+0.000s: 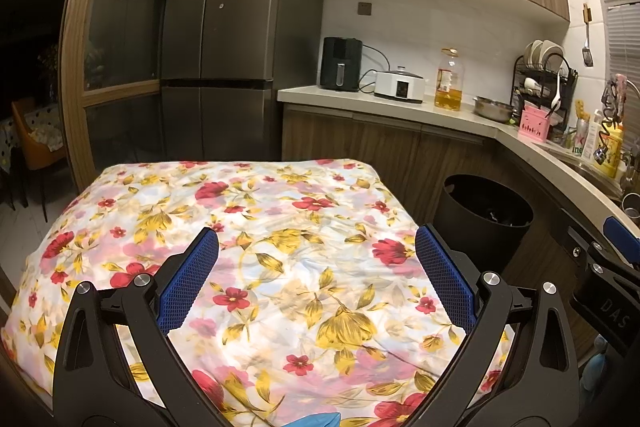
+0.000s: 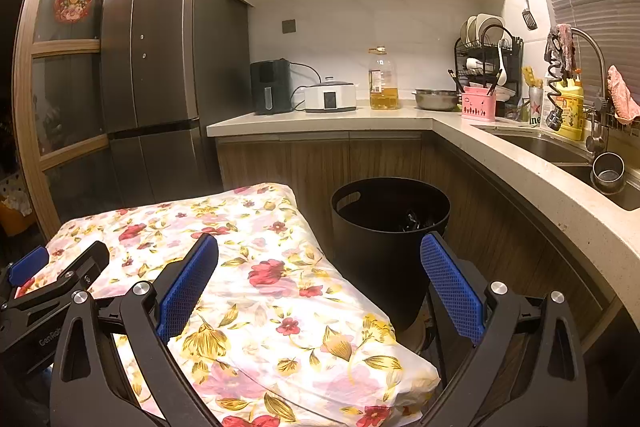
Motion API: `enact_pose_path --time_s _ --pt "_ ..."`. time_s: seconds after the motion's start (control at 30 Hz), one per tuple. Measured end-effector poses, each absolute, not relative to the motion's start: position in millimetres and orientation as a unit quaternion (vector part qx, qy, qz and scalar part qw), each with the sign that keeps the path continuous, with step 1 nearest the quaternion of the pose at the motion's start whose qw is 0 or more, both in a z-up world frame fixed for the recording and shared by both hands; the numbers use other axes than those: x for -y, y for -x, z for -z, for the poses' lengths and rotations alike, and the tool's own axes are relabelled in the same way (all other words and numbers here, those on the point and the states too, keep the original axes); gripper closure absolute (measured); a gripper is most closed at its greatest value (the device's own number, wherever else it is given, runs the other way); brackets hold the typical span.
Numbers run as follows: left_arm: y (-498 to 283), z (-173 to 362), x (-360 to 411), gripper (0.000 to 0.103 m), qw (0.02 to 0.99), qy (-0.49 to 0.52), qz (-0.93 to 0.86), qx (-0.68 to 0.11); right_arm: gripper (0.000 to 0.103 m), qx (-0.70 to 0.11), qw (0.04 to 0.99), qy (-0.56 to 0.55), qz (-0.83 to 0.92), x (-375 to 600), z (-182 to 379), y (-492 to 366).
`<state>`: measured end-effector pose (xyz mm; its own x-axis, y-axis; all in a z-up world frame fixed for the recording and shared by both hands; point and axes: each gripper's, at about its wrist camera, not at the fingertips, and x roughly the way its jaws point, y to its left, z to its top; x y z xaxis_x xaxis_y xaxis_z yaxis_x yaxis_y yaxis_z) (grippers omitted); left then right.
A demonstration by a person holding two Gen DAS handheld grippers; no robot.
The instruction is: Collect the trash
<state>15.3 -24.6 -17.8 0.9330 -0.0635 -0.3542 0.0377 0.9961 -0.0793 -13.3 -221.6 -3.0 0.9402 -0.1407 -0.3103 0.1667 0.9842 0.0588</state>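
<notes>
One bin (image 2: 390, 223), two gaping tools (image 1: 316, 247) (image 2: 319, 251).

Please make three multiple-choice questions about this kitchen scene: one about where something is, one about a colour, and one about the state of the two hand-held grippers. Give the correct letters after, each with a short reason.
1. Where does the black trash bin stand?
A. On the counter
B. On the floor between the floral-covered table and the lower cabinets
C. In front of the fridge

2. What colour is the utensil holder on the counter?
A. Pink
B. Green
C. White

3. How are the left hand-held gripper and the right hand-held gripper?
A. Both shut on trash
B. Left shut, right open
C. Both open and holding nothing

Answers:
1 B, the bin is on the floor beside the table's edge, below the counter.
2 A, its body is plainly pink.
3 C, each wrist view shows the blue pads wide apart with nothing between them.
</notes>
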Motion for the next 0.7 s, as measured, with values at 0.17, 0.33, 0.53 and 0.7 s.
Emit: enact_pose_path --time_s 0.17,0.33,0.53,0.7 --pt "-14.9 16.6 25.0 0.006 0.982 0.035 0.026 -0.182 0.006 -0.154 0.984 -0.043 0.077 221.3 2.8 13.8" --pt "-15.1 17.1 25.2 0.006 0.982 0.035 0.026 -0.181 0.006 -0.154 0.984 -0.043 0.077 220.9 2.9 13.9" --pt "-14.7 16.9 25.2 0.006 0.982 0.035 0.026 -0.181 0.006 -0.153 0.984 -0.043 0.077 220.6 2.9 14.5" --pt "-14.6 17.0 25.1 0.006 0.982 0.035 0.026 -0.182 0.006 -0.153 0.984 -0.043 0.078 219.4 2.5 14.7"
